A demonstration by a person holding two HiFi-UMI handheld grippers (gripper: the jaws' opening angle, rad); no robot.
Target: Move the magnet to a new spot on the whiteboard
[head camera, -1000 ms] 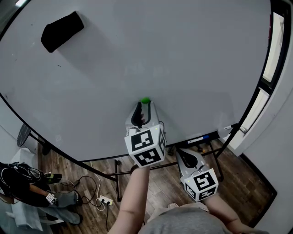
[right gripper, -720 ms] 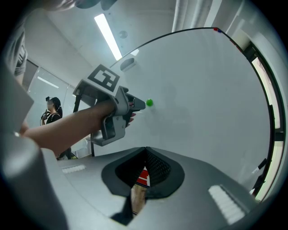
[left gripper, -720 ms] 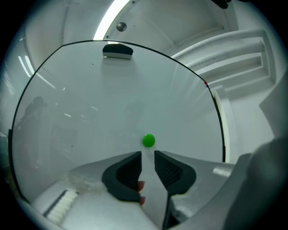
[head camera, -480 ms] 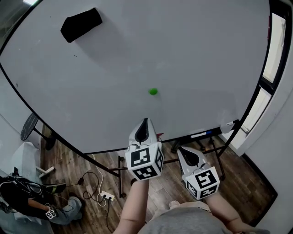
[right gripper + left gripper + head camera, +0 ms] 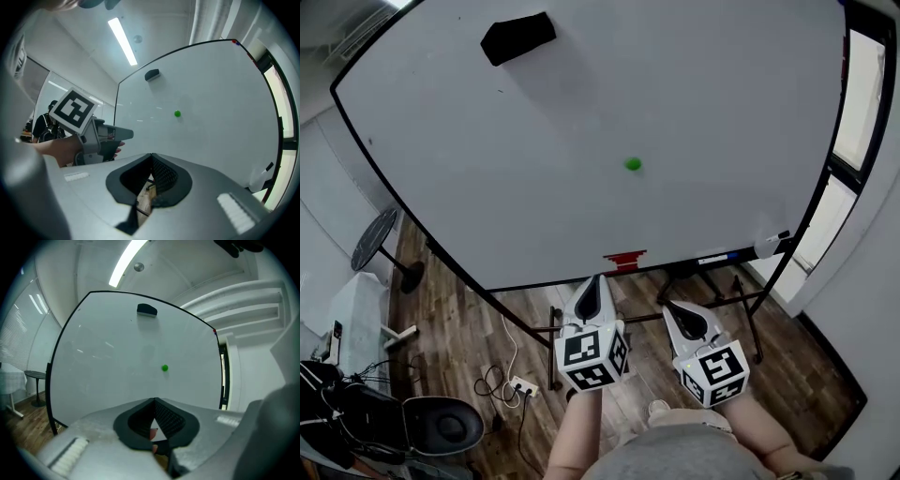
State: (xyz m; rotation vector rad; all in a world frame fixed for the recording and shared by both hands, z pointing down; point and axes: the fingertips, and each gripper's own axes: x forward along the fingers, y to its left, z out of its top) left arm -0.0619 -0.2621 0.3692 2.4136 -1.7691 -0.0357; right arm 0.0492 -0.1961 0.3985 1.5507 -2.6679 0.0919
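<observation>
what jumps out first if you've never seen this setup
The small green magnet sits alone near the middle of the big whiteboard, with a black eraser stuck near its top left. Below the board's lower edge, the left gripper and right gripper hang side by side, both shut and empty, clear of the board.

right tool (image 5: 151, 155): jaws closed tip to tip, nothing between them, wood floor shows through the gap behind the tips. Ahead: white whiteboard (image 5: 220, 93) in a black frame, small green round magnet (image 5: 177, 113) stuck mid-board, black eraser (image 5: 152, 74) near its top edge. left tool (image 5: 127, 134) at frame left, held in a hand (image 5: 56, 149), jaws together, clear of the board.
</observation>
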